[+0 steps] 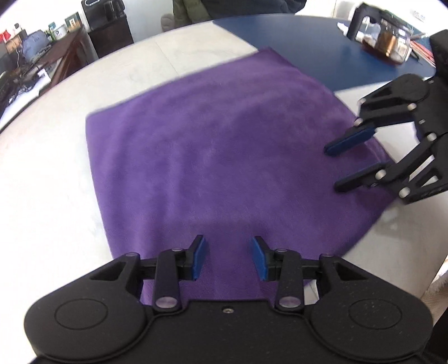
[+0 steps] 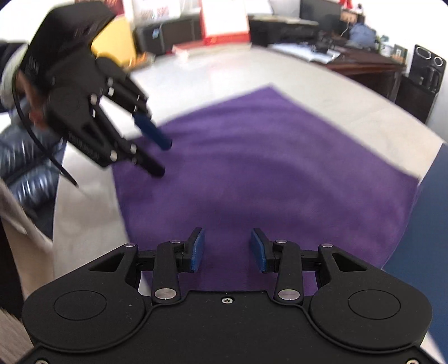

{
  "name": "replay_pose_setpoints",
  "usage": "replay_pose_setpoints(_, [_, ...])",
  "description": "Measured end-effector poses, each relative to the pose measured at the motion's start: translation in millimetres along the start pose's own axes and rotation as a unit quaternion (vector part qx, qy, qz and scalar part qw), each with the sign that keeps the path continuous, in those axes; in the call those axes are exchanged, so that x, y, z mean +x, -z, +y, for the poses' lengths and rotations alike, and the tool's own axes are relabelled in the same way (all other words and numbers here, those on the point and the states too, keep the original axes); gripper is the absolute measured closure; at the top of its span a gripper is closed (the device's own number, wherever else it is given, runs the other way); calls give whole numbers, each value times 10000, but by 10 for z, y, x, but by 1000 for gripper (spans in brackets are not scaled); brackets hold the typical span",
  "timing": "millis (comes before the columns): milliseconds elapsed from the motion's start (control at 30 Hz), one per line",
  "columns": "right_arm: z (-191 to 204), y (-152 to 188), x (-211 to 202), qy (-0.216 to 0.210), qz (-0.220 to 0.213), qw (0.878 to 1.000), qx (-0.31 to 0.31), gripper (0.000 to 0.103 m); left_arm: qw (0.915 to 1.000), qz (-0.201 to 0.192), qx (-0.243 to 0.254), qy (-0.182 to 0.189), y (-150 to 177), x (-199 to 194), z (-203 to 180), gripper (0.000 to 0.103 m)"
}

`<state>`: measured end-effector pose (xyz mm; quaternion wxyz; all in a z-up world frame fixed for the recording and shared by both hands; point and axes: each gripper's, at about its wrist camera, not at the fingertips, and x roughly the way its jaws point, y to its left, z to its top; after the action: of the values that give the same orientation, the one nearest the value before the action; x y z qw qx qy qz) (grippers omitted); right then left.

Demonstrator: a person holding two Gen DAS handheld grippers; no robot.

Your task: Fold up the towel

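Towel [image 1: 212, 156]: purple, flat on white bench [image 1: 56, 156], mid-frame.
Left hand-held gripper [image 1: 228, 259]: spread, empty, bottom centre.
Right hand-held gripper [image 2: 227, 250]: spread, empty.

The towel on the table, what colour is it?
The plush cloth towel is plain purple, no pattern; clearest in the left wrist view.

We seem to be in an office: a dark wooden desk [image 2: 366, 65] crowded with monitors [image 2: 319, 12] and papers, a coffee machine [image 1: 102, 14] on a cabinet, and red-and-white display boards [image 2: 224, 19] along the wall.
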<state>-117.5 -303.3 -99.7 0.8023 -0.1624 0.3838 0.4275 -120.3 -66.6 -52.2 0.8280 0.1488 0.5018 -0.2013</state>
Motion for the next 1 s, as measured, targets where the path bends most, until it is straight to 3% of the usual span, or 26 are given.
replay_pose_setpoints(167, [86, 259, -309, 444, 362, 9975, 412, 66, 9997, -116, -50, 204, 254, -102, 100, 68])
replay_pose_setpoints(333, [351, 362, -460, 961, 761, 9875, 996, 66, 9988, -228, 12, 444, 362, -180, 279, 68])
replay_pose_setpoints(467, [537, 120, -502, 1380, 448, 9796, 1392, 66, 9958, -642, 246, 603, 297, -335, 411, 68])
replay_pose_setpoints(600, [505, -455, -53, 1609, 13, 9791, 1243, 65, 9943, -804, 494, 501, 141, -278, 512, 68])
replay_pose_setpoints(800, [222, -1126, 852, 1730, -56, 9788, 1099, 65, 9896, -1169, 770, 330, -292, 2, 747, 68])
replay_pose_setpoints(900, [199, -1152, 1024, 1817, -85, 9755, 1237, 65, 9913, -1014, 724, 418, -426, 246, 894, 69])
replay_pose_setpoints(1000, [247, -917, 938, 1831, -192, 9730, 1389, 64, 9896, -1031, 760, 648, -403, 380, 1000, 67])
